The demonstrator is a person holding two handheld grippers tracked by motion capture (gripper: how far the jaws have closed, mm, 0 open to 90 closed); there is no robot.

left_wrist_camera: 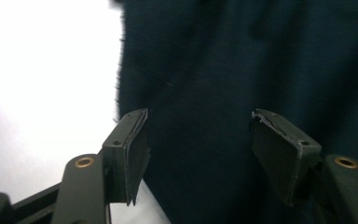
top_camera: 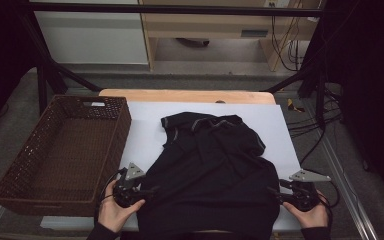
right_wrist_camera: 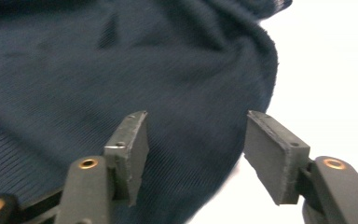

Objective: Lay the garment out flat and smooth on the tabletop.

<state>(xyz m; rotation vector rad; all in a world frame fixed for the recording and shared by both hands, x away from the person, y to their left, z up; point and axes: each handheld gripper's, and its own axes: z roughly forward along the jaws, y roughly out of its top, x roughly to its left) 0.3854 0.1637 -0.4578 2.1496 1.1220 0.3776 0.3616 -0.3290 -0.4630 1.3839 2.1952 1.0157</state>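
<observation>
Black sweater [top_camera: 210,165]: soft, limp knit (likely to sag); best pinched at its side edges, where left gripper [top_camera: 147,192] and right gripper [top_camera: 275,192] gape, released.

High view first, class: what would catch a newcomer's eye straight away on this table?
A dark garment lies crumpled in the middle of the white sheet, draping over the near edge. A brown wicker basket sits at the table's left. The left gripper and right gripper flank the garment's near corners, jaws open at its edges.
</observation>
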